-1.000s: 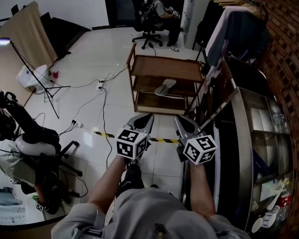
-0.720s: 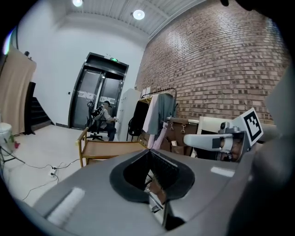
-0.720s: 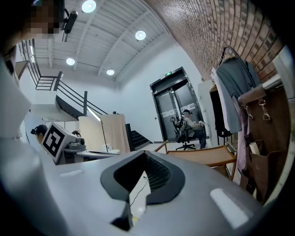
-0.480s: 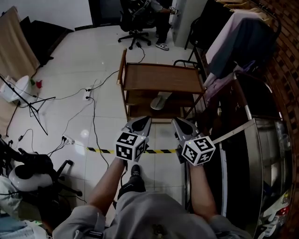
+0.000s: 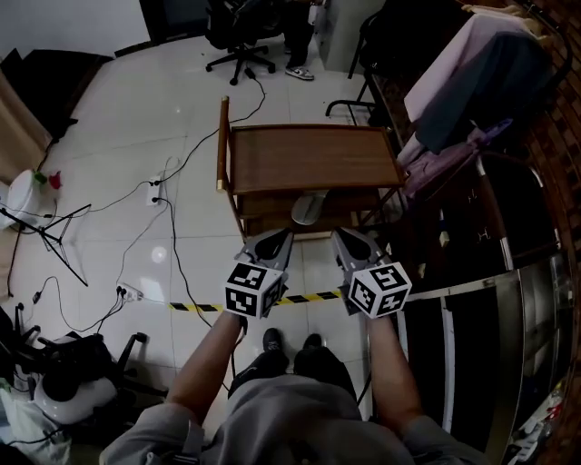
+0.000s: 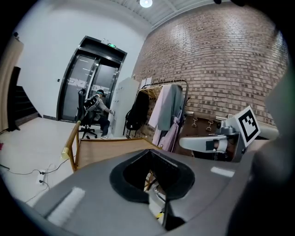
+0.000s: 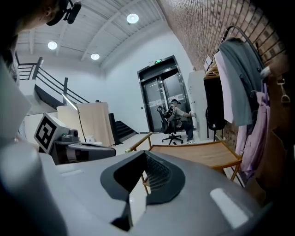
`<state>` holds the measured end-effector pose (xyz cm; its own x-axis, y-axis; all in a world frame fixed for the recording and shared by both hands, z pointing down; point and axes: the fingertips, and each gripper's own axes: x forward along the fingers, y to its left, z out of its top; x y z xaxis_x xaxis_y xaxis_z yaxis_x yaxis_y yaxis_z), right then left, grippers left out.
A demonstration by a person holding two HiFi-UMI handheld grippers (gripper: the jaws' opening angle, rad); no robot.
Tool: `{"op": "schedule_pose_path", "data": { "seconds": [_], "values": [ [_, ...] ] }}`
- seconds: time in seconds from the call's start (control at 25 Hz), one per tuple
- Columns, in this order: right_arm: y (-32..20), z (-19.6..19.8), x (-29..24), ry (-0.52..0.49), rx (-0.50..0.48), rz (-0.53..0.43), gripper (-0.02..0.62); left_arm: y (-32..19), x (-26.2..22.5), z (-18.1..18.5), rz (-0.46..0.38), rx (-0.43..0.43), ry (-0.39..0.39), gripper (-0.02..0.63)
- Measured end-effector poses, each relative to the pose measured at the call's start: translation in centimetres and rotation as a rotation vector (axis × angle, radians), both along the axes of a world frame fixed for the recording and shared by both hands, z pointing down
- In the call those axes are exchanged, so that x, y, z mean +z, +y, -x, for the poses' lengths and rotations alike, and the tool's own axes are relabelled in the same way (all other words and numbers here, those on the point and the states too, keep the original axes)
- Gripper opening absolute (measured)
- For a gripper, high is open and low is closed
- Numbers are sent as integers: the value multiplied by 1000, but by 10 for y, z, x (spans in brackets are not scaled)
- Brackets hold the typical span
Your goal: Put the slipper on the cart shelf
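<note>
The wooden cart (image 5: 309, 156) stands just ahead of me, its top bare. A pale slipper (image 5: 309, 208) lies on the shelf under the top, partly hidden by it. My left gripper (image 5: 276, 238) and right gripper (image 5: 345, 238) are held side by side, pointing at the cart's near side, short of it. Both are shut with nothing in them. In the left gripper view the jaws (image 6: 154, 159) point over the cart top (image 6: 110, 148), with the right gripper (image 6: 216, 143) alongside. The right gripper view shows its shut jaws (image 7: 145, 157) and the cart top (image 7: 198, 154).
A clothes rack with hanging garments (image 5: 472, 82) stands right of the cart. Cables (image 5: 154, 195) run over the white floor at the left. Yellow-black tape (image 5: 304, 298) crosses the floor under the grippers. A person sits on an office chair (image 5: 241, 27) far behind the cart.
I have walked towards the cart, which is now nearer and more squarely in front. Both grippers came forward together and stayed shut. The slipper has not moved on its shelf.
</note>
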<state>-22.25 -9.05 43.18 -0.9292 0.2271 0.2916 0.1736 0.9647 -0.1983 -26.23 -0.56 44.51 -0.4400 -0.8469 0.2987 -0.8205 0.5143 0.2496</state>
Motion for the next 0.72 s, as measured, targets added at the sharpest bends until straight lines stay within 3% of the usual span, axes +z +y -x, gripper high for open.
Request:
{"op": "schedule_pose_path", "data": {
  "seconds": [0.4, 0.72],
  "values": [
    [-43, 86, 86, 89, -28, 1, 0, -41, 70, 73, 50, -57, 49, 8],
    [-76, 143, 210, 222, -59, -4, 24, -73, 162, 117, 108, -86, 97, 8]
  ]
}}
